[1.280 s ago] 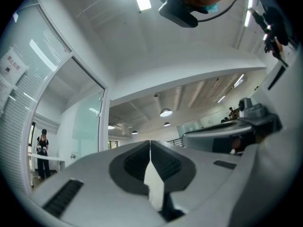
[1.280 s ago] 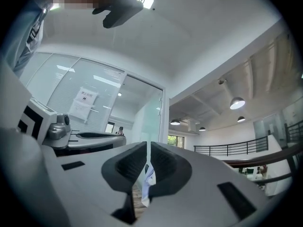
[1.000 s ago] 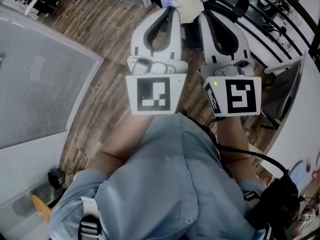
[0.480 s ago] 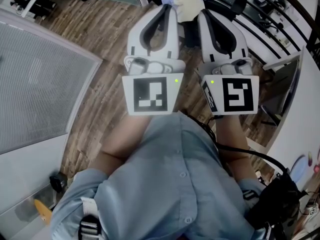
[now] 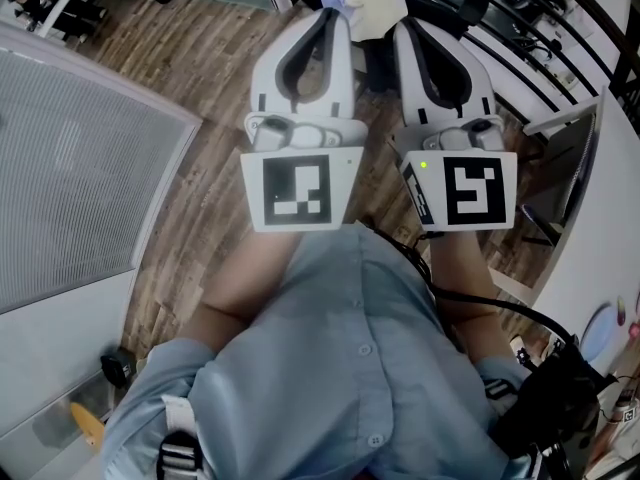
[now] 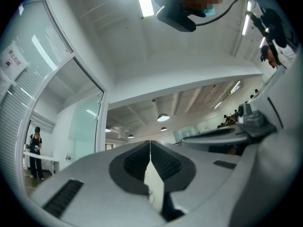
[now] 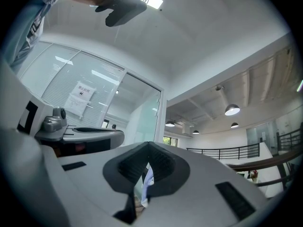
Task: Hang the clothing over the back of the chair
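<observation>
In the head view the clothing (image 5: 372, 0), pale cream with a light blue part, hangs at the top edge just beyond both grippers. My left gripper (image 5: 338, 15) and right gripper (image 5: 401, 26) are held side by side, pointing away from me and slightly up. In the left gripper view the left gripper (image 6: 150, 148) is shut with a cream fold of the clothing (image 6: 155, 189) pinched between its pads. In the right gripper view the right gripper (image 7: 148, 157) is shut on a white-blue fold (image 7: 146, 186). A dark chair part (image 5: 468, 6) shows right of the clothing; the rest is hidden.
Wooden floor (image 5: 200, 68) lies below the grippers. A glass wall with grey blinds (image 5: 70, 158) runs along the left, and a white desk edge (image 5: 600, 228) and a black railing (image 5: 545, 38) along the right. A person (image 6: 35, 150) stands far off at the left.
</observation>
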